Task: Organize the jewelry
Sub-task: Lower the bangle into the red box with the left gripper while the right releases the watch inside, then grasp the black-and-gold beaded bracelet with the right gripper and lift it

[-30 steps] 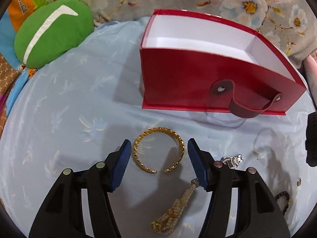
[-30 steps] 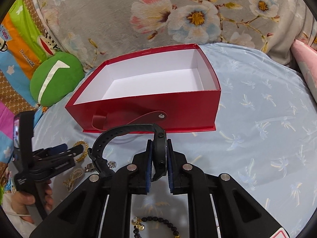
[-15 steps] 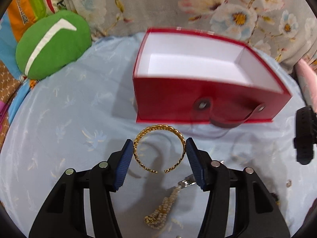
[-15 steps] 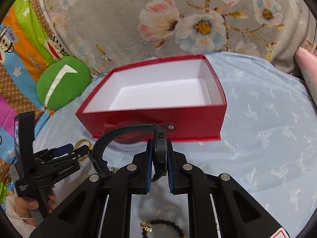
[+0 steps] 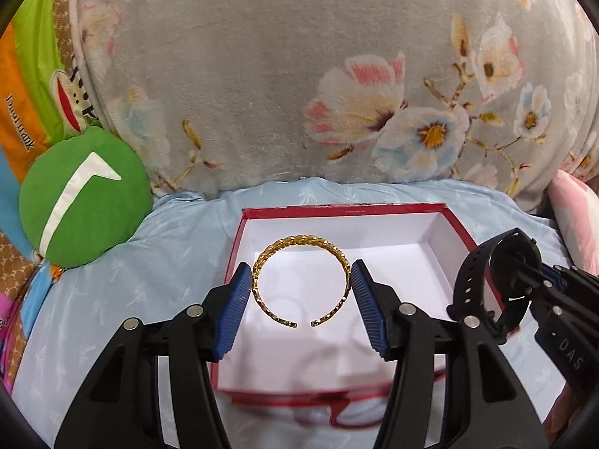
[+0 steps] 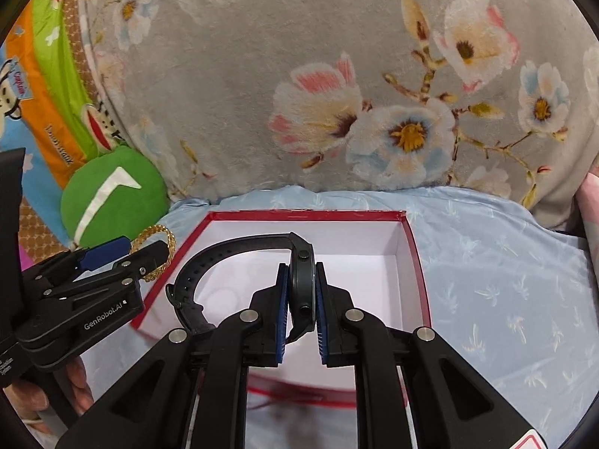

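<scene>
My left gripper (image 5: pixel 301 280) is shut on a gold open bangle (image 5: pixel 299 247) and holds it in the air over the white inside of the open red box (image 5: pixel 344 210). My right gripper (image 6: pixel 301 280) is shut on the case of a black watch (image 6: pixel 301 262), its strap (image 6: pixel 224 254) curving left, also above the red box (image 6: pixel 299 215). The watch (image 5: pixel 513 273) shows in the left wrist view over the box's right wall. The bangle (image 6: pixel 157 239) and left gripper (image 6: pixel 123 254) show at the box's left edge in the right wrist view.
The box stands on a light blue sheet (image 5: pixel 149 262). A grey floral cushion (image 5: pixel 299 93) rises behind it. A green round pillow (image 5: pixel 82 202) lies at the left and a pink pillow (image 5: pixel 576 205) at the right.
Both grippers have risen and moved forward over the box. The left one has lifted the bangle off the sheet; the other jewelry on the sheet has dropped out of view.
</scene>
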Motion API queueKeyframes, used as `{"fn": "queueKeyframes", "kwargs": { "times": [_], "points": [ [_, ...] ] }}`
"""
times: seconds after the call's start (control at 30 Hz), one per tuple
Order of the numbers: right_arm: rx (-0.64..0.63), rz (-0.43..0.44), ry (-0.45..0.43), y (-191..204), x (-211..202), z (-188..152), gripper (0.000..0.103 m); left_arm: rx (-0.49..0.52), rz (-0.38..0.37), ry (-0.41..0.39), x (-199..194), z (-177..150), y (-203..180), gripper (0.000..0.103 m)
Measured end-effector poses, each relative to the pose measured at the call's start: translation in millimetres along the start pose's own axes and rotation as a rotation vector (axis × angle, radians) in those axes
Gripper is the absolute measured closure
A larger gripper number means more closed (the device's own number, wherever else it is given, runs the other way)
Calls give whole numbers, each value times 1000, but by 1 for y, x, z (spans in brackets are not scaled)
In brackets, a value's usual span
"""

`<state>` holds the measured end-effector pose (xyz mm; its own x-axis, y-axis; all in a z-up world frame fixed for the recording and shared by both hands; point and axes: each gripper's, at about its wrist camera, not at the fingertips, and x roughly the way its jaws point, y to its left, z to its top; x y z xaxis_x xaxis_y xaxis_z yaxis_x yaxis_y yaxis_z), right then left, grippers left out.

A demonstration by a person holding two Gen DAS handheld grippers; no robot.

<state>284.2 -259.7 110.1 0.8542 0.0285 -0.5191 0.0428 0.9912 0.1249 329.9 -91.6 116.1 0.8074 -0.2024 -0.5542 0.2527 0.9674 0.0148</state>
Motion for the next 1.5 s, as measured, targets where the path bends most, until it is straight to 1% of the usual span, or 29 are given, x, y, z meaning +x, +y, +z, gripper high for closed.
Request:
{"fn": "queueKeyframes", "kwargs": {
  "times": [0.07,0.1,0.13,0.2,0.27,0.33,0.47,0.53,0.6,0.8,0.9,0.97,1.07,1.2,1.33,1.43,1.5],
  "points": [
    [31,8,32,-8,20,2,86,-17,7,10,20,0,-2,49],
    [41,-3,38,-11,27,2,80,-20,14,15,29,-1,-2,42],
    [42,-23,53,-13,35,1,79,-24,36,18,38,-1,-3,35],
    [49,-43,34,-15,39,-3,60,-28,58,27,47,-4,-4,30],
    [63,-46,9,-17,34,-7,54,-36,65,38,50,-7,-1,29],
    [69,-43,-5,-17,28,-12,53,-39,68,46,50,-10,1,23],
    [72,-31,-14,-16,14,-20,45,-29,85,35,35,-19,2,16],
    [71,-30,-24,-14,4,-26,44,-18,90,29,24,-24,1,9],
    [69,-28,-32,-11,-6,-32,41,-26,95,22,13,-28,3,6],
    [67,-38,-48,-6,-37,-51,38,-72,67,34,-19,-42,13,6],
    [72,-38,-41,-5,-49,-63,37,-100,58,46,-32,-51,19,6],
    [72,-42,-34,-3,-58,-71,37,-113,62,43,-41,-58,23,6],
    [57,-50,-25,2,-70,-84,37,-112,86,15,-60,-71,29,5],
    [39,-64,-8,7,-87,-106,33,-95,106,-5,-85,-89,36,5],
    [55,-58,37,5,-101,-135,33,-92,90,37,-102,-114,43,5],
    [63,-63,88,3,-107,-160,33,-68,88,75,-113,-141,45,5],
    [72,-69,117,1,-109,-175,33,-56,90,117,-118,-162,46,5]
  ]
}}
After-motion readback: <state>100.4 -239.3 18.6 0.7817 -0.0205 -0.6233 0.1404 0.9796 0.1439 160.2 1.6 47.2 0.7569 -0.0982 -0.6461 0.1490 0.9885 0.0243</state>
